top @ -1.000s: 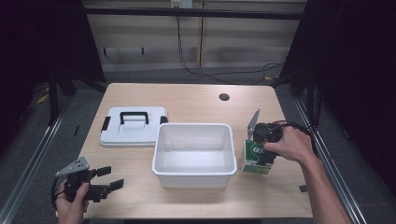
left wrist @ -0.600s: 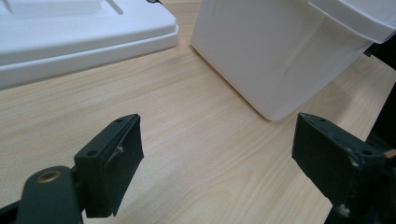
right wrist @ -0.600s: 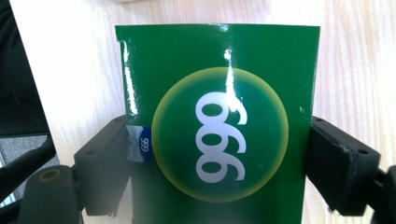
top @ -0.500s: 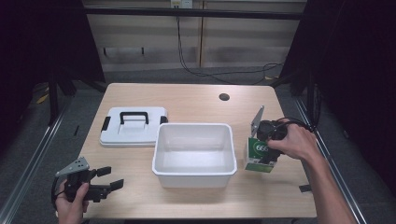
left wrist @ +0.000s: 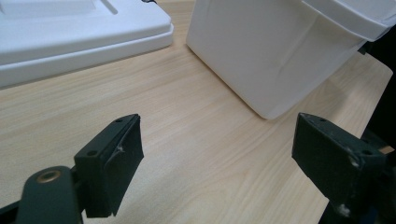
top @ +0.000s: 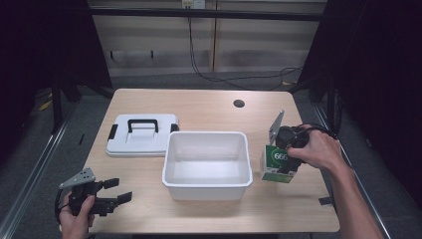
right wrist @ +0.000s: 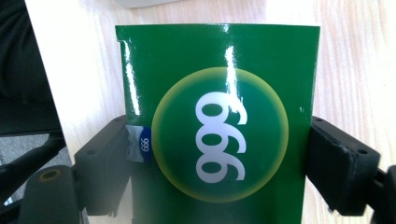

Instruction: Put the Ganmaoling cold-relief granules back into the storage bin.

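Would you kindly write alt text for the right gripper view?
A glossy green box printed with a white 666 sits between the right gripper's two black jaws, which press its sides. Pale wooden table lies behind it.

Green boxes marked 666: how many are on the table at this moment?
1. The green box stands right of the white bin, between the jaws of the right gripper. The bin's visible inside holds none.
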`<action>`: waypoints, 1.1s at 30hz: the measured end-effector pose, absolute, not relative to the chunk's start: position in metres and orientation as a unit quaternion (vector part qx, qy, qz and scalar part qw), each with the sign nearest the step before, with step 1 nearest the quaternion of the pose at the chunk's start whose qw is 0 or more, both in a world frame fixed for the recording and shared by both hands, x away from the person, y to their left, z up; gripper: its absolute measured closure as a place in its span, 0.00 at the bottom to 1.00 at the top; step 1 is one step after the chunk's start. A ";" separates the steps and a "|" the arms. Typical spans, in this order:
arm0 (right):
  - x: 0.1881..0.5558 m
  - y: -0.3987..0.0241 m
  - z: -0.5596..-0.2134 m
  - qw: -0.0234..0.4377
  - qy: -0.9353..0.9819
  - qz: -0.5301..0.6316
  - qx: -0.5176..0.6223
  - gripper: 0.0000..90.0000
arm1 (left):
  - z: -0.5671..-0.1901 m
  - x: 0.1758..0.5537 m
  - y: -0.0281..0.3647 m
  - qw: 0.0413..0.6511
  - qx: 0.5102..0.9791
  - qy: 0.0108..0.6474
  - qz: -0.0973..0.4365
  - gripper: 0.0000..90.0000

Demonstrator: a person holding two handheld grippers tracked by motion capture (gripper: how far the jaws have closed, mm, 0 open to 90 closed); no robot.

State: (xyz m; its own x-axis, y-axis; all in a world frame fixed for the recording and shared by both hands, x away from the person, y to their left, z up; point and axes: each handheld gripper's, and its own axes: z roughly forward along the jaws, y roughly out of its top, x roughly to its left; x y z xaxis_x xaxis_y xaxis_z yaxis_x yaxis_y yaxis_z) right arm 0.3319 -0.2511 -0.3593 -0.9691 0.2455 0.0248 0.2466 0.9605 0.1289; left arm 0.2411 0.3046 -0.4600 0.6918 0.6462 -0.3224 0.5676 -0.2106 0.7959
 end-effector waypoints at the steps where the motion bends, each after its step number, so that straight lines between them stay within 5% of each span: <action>1: 0.331 -0.251 -0.358 0.008 -0.990 -0.065 -0.125 0.18 | -0.460 0.241 0.305 0.492 0.778 0.389 0.040 0.18; 33: 0.329 -0.243 -0.309 -0.007 -0.991 -0.065 -0.116 0.18 | -0.460 0.240 0.305 0.493 0.776 0.392 0.041 0.18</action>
State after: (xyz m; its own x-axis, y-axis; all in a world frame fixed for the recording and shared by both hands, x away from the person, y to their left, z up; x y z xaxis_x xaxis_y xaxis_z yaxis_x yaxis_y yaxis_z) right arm 0.3294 -0.2429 -0.3088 -0.9728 0.2317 0.0010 0.2298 0.9644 0.1312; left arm 0.2404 0.3050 -0.4595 0.6898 0.6478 -0.3235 0.5675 -0.2062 0.7972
